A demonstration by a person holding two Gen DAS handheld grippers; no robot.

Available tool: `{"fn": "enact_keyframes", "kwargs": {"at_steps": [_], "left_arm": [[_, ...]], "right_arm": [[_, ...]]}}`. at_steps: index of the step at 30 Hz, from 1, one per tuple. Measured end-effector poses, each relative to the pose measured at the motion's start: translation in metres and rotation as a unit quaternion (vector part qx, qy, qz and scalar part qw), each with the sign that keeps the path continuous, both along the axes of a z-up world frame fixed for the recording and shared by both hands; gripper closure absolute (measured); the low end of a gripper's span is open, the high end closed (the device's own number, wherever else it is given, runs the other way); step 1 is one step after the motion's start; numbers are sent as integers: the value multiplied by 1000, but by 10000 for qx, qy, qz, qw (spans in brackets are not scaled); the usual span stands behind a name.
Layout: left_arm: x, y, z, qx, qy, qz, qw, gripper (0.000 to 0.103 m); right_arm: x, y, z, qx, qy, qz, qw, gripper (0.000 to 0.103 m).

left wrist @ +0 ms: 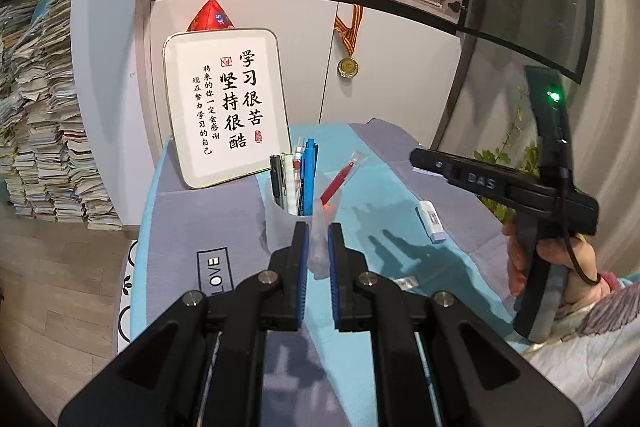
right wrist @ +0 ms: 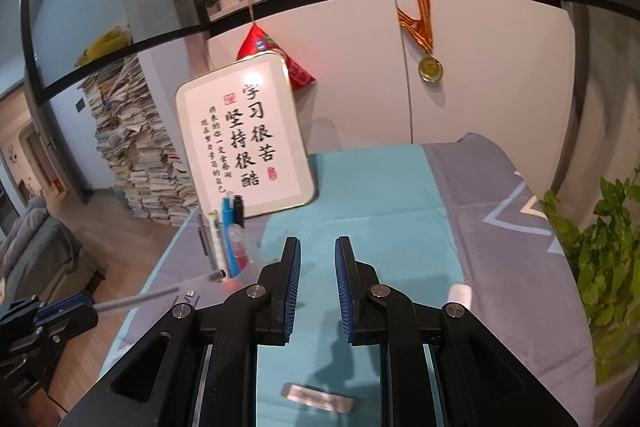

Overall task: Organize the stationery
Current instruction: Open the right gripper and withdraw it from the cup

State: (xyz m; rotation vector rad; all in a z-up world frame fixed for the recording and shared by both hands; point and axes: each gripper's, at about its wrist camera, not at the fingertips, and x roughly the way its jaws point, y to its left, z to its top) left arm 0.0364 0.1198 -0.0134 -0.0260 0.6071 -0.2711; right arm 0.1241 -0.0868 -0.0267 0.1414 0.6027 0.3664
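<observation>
Left jaws pinched on a translucent pen (left wrist: 319,227) over the pen cup (left wrist: 282,223); right jaws parted, empty.

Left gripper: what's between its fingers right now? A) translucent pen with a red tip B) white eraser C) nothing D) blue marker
A. The left gripper is shut on a translucent pen, its red tip at the cup; the eraser lies on the table, and the blue marker stands in the cup.
</observation>
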Motion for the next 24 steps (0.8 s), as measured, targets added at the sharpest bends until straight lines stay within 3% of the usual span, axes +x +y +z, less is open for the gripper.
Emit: {"fn": "enact_keyframes", "kwargs": {"at_steps": [16,24], "left_arm": [[23,-21,-13,245,178,193,9994,95],[37,-30,-5,290,99,219,9993,94]], "right_arm": [[8,-32,-17,224,275,-158,9992,85],[9,-33,-18,232,290,-161,9992,85]]}}
